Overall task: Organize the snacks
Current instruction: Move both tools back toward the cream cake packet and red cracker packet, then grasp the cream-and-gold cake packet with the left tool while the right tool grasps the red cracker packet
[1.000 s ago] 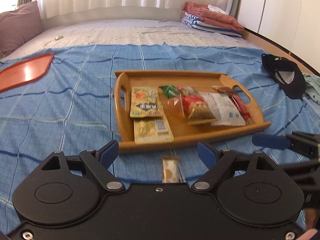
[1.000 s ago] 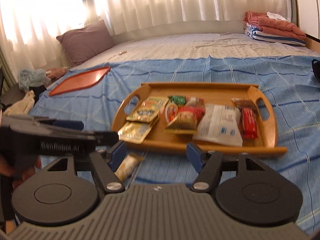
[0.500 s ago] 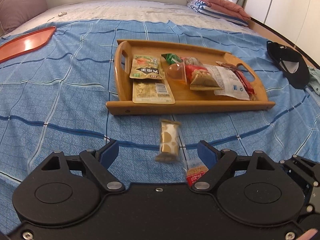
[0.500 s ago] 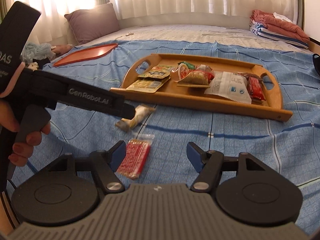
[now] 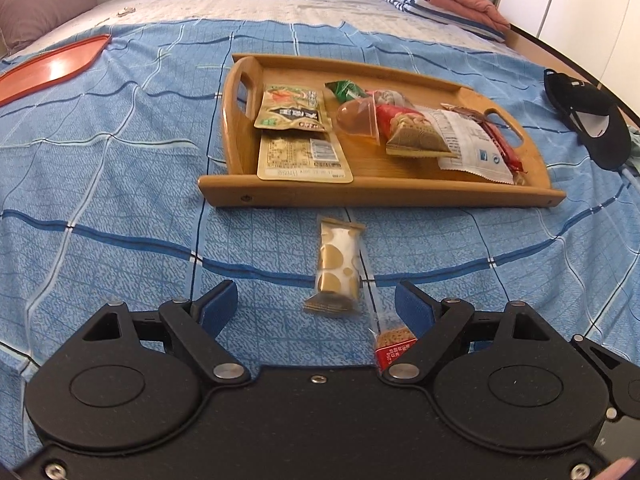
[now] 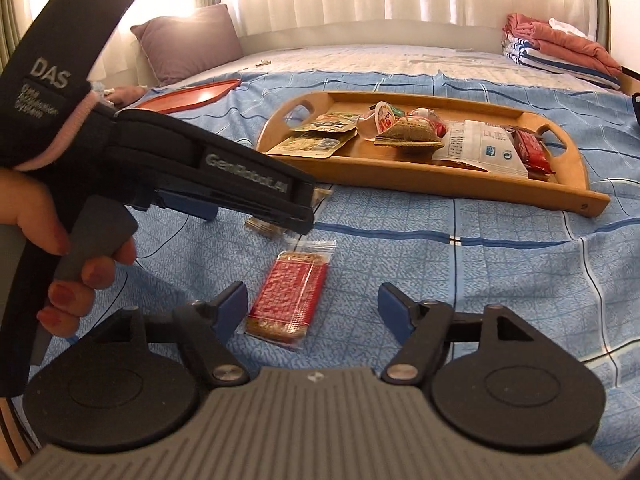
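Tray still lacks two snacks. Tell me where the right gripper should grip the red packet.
Grip the red packet across its narrow middle, coming from above. It lies flat on the blanket, long axis pointing away, nearer the left finger of the opening right gripper, so shift left a little.

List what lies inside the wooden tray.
The tray holds two flat pouches, a jelly cup, a green packet, a red-and-tan bag, a white packet and a red bar. Overlaps hide anything underneath.
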A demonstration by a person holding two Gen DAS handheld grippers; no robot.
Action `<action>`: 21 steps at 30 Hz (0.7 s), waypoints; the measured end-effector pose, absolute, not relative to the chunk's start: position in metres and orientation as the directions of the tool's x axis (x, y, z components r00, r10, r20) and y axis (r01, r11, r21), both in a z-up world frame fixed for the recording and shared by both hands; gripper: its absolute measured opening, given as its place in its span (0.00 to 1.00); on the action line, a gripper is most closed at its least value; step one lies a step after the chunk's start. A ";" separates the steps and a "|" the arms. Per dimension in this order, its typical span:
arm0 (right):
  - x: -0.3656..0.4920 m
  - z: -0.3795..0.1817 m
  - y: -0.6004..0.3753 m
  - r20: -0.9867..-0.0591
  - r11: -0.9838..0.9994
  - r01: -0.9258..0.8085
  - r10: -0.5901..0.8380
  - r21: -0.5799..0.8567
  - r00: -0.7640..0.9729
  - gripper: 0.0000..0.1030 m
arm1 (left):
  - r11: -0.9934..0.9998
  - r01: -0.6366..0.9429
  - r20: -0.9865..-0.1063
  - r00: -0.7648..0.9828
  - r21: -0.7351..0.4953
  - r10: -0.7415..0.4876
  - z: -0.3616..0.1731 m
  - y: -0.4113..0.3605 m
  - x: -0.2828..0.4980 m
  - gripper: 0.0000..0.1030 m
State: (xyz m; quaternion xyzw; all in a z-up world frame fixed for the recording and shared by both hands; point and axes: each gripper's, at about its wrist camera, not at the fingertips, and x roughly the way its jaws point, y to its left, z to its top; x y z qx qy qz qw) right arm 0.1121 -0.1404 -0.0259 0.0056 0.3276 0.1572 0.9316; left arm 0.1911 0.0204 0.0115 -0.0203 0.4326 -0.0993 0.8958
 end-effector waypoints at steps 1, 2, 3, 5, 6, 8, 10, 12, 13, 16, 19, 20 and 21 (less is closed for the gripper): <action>0.111 -0.027 -0.138 -0.607 0.952 -0.290 0.290 0.101 0.740 0.79 | 0.980 0.161 -0.771 0.607 -0.121 -0.194 0.011 0.020 0.192 0.83; 0.110 -0.029 -0.136 -0.605 0.953 -0.291 0.283 0.088 0.744 0.79 | 0.980 0.161 -0.770 0.608 -0.119 -0.193 0.010 0.019 0.192 0.83; 0.108 -0.030 -0.135 -0.603 0.953 -0.292 0.278 0.077 0.748 0.79 | 0.980 0.161 -0.769 0.609 -0.119 -0.193 0.009 0.019 0.193 0.83; 0.107 -0.033 -0.132 -0.596 0.955 -0.293 0.267 0.057 0.757 0.80 | 0.980 0.161 -0.769 0.609 -0.118 -0.193 0.007 0.018 0.193 0.81; 0.106 -0.033 -0.131 -0.593 0.955 -0.291 0.264 0.051 0.761 0.80 | 0.980 0.162 -0.770 0.610 -0.113 -0.189 0.007 0.017 0.194 0.81; 0.105 -0.035 -0.130 -0.590 0.956 -0.288 0.260 0.049 0.765 0.80 | 0.981 0.169 -0.770 0.612 -0.096 -0.181 0.005 0.015 0.194 0.80; 0.105 -0.035 -0.130 -0.588 0.957 -0.288 0.259 0.047 0.766 0.81 | 0.981 0.174 -0.769 0.616 -0.082 -0.173 0.004 0.013 0.194 0.78; 0.105 -0.036 -0.129 -0.585 0.957 -0.288 0.259 0.045 0.768 0.81 | 0.982 0.172 -0.767 0.620 -0.072 -0.165 0.003 0.012 0.194 0.74; 0.104 -0.036 -0.129 -0.584 0.957 -0.288 0.258 0.043 0.770 0.81 | 0.983 0.171 -0.767 0.621 -0.069 -0.162 0.003 0.012 0.194 0.70; 0.103 -0.036 -0.128 -0.582 0.957 -0.288 0.257 0.040 0.772 0.81 | 0.984 0.169 -0.764 0.629 -0.048 -0.145 0.004 0.012 0.193 0.55; 0.102 -0.036 -0.128 -0.580 0.957 -0.288 0.257 0.040 0.773 0.81 | 0.983 0.177 -0.758 0.636 -0.043 -0.148 0.006 0.013 0.193 0.31; 0.102 -0.036 -0.128 -0.579 0.957 -0.288 0.257 0.040 0.774 0.81 | 0.983 0.178 -0.756 0.637 -0.046 -0.151 0.007 0.013 0.193 0.29; 0.102 -0.036 -0.128 -0.579 0.957 -0.288 0.257 0.040 0.774 0.81 | 0.983 0.178 -0.757 0.635 -0.051 -0.155 0.008 0.015 0.193 0.28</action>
